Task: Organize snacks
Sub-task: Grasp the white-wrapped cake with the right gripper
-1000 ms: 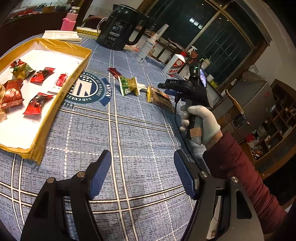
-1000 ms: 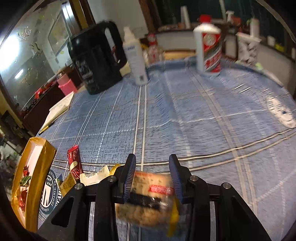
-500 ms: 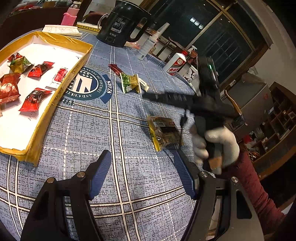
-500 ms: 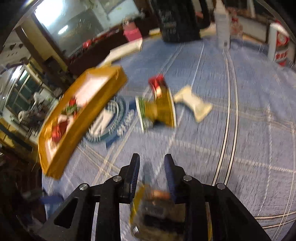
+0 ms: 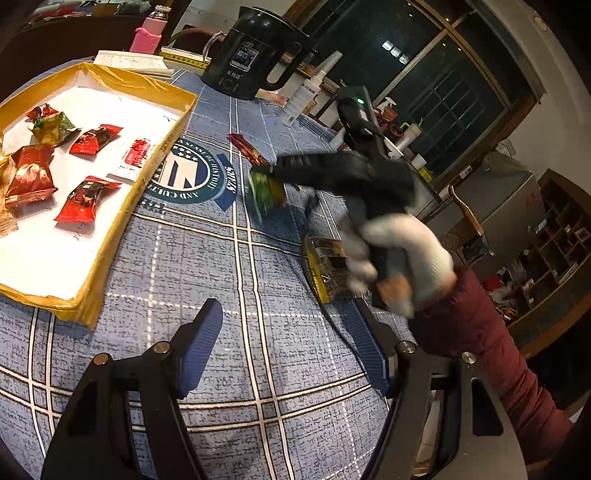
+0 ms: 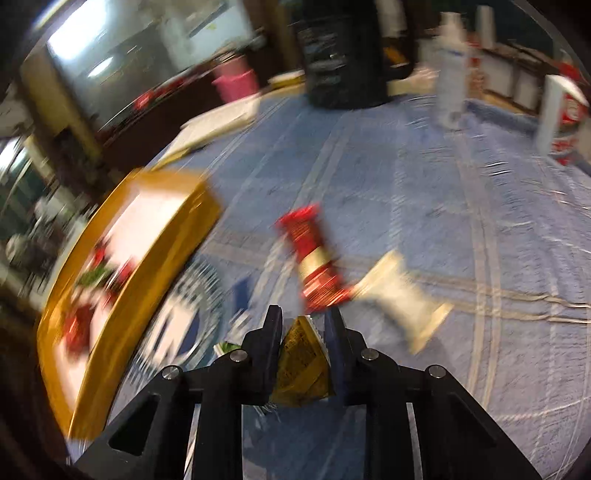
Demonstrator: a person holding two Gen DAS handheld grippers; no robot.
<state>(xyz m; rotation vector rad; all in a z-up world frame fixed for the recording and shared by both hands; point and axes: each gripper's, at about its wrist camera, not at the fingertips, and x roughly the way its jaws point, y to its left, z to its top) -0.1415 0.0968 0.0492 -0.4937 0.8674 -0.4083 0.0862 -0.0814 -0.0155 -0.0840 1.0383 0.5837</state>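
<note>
My right gripper [image 6: 303, 319] is shut on a green and yellow snack packet [image 6: 301, 360]; the packet [image 5: 265, 192] also shows at its tip in the left wrist view. A clear biscuit packet with yellow ends [image 5: 327, 264] lies on the blue cloth by the gloved hand. A red snack bar [image 6: 314, 254] and a cream packet [image 6: 402, 299] lie just ahead of the right gripper. The yellow-rimmed tray [image 5: 122, 218] at the left holds several red snack packets. My left gripper [image 5: 284, 347] is open and empty above the cloth.
A black kettle [image 5: 255, 55], a white spray bottle [image 5: 306, 92], a pink bottle [image 5: 146, 35] and a notepad [image 5: 131, 62] stand at the table's far side. A red and white bottle [image 6: 565, 110] stands at the far right. A round emblem [image 5: 188, 173] marks the cloth.
My right gripper let go of the biscuit packet on the cloth, swung left toward the tray and closed on the green and yellow packet. The left gripper stayed open and nearly still.
</note>
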